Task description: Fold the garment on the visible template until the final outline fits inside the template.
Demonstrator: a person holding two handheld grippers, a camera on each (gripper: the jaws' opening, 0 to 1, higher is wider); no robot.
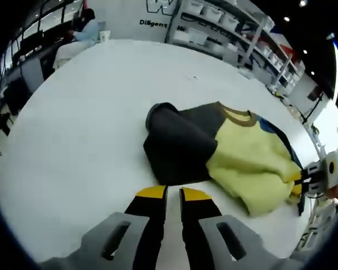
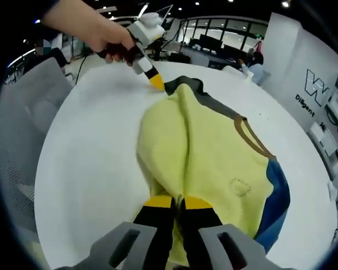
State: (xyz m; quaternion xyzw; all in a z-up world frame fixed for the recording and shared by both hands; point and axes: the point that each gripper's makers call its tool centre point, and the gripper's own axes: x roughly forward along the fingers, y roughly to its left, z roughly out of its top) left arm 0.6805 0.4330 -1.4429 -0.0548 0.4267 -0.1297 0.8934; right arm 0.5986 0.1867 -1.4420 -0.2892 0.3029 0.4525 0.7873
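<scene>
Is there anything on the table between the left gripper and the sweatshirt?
Nothing visible. Bare white table separates the left gripper from the yellow and dark grey sweatshirt. The right gripper is already on the cloth.

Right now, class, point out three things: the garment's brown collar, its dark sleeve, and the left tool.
brown collar (image 2: 253,138), right gripper view, on the neckline band.
dark sleeve (image 1: 177,140), left gripper view, mid-sleeve.
left tool (image 2: 156,82), right gripper view, yellow tips.
</scene>
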